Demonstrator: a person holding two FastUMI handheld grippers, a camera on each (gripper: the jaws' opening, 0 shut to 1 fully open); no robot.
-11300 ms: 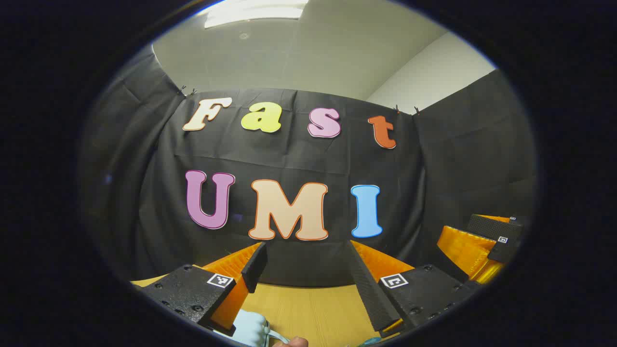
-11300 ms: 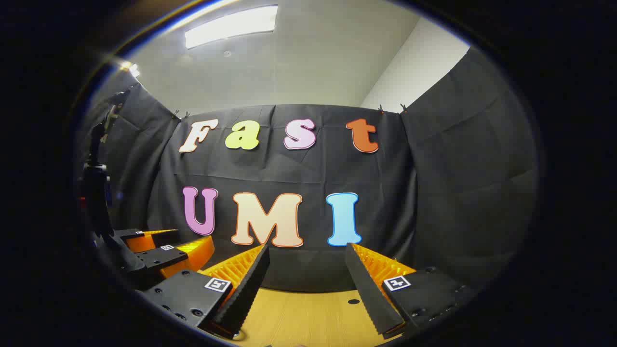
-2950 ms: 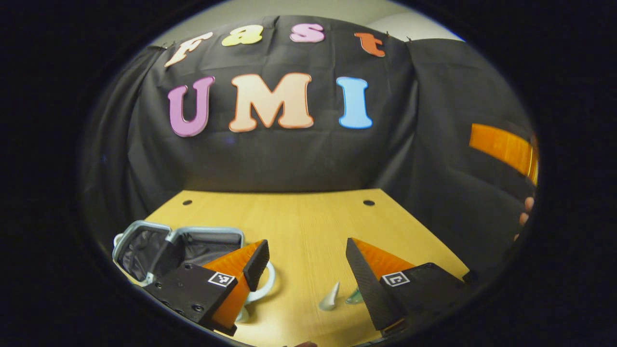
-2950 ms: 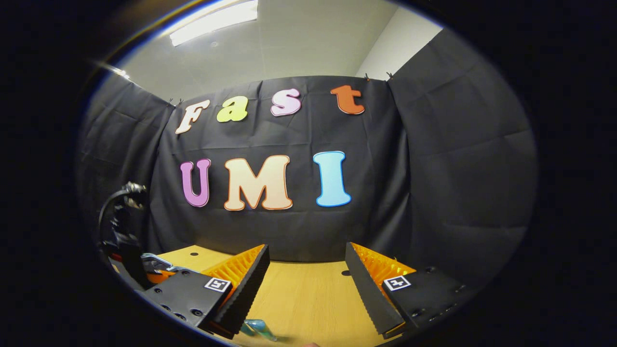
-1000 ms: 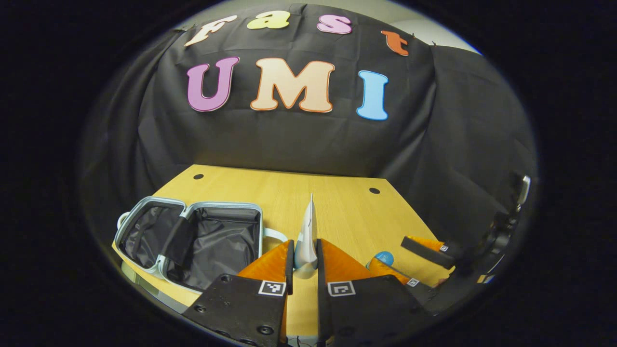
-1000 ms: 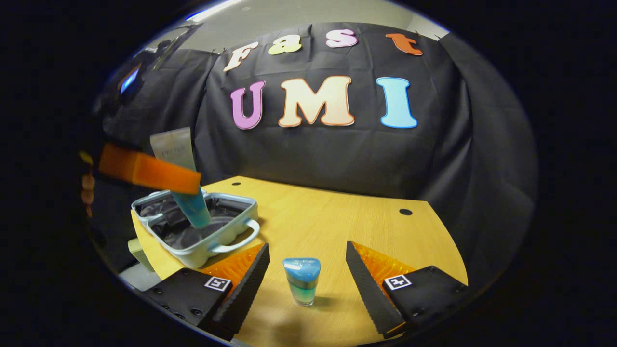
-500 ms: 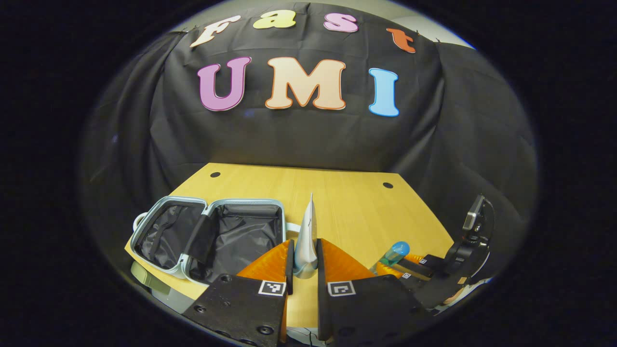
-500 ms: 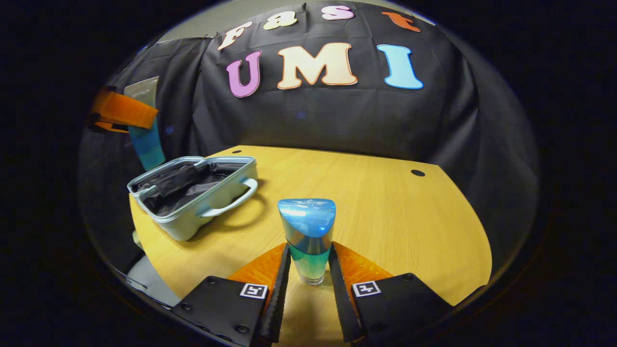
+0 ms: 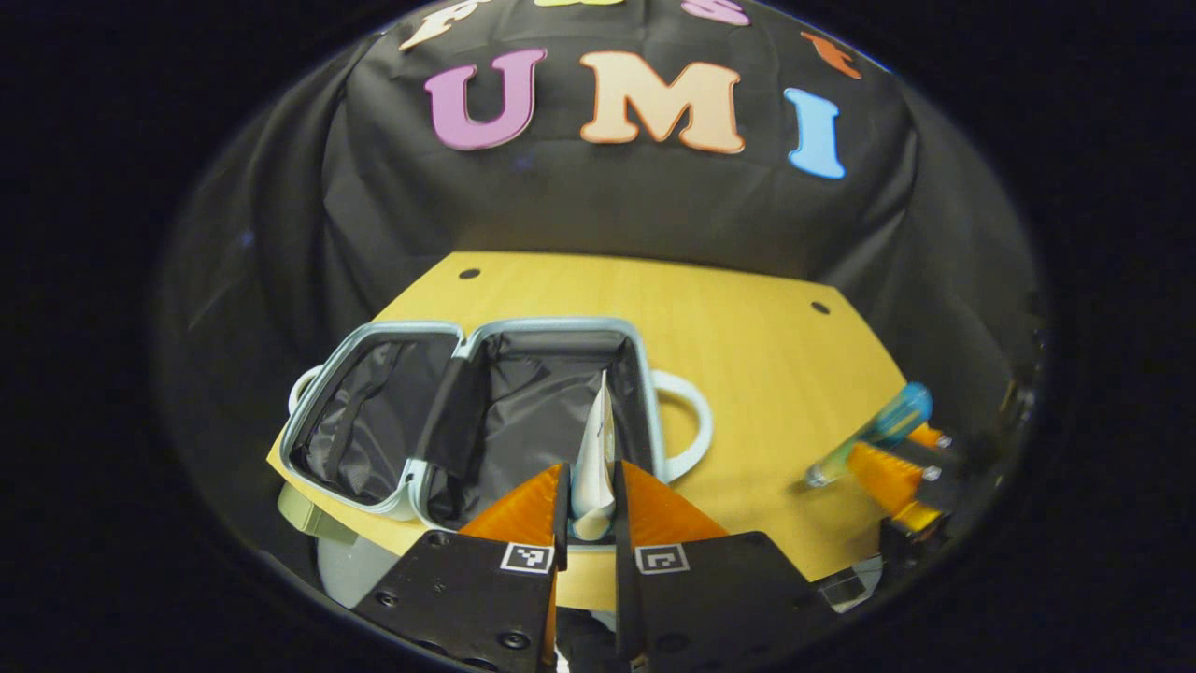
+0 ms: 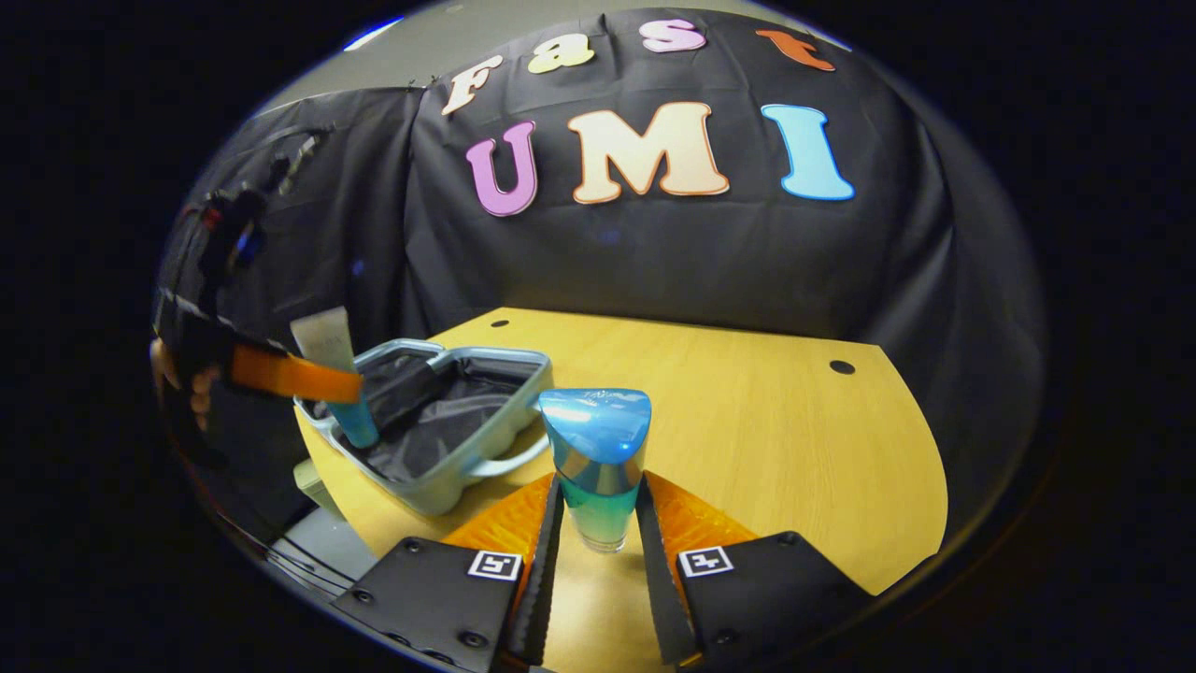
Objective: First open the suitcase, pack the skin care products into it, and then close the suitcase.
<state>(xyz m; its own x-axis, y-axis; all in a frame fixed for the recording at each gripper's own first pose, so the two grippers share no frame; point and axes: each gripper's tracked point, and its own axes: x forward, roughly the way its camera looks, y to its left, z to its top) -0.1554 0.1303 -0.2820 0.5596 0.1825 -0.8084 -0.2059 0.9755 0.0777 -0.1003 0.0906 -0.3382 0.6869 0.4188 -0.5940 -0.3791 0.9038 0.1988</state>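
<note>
Left gripper view: your left gripper (image 9: 589,495) is clamped on the cream tube (image 9: 595,458) over the open suitcase (image 9: 486,411); label print unreadable. Right gripper (image 10: 598,523) is pinching the blue-capped bottle (image 10: 595,458) above the wooden table (image 10: 747,421), right of the suitcase.

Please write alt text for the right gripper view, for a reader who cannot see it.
The right hand-held gripper is shut on an upright blue-capped bottle above a wooden table. To the left, the left hand-held gripper holds a tube over an open light-blue suitcase.
</note>
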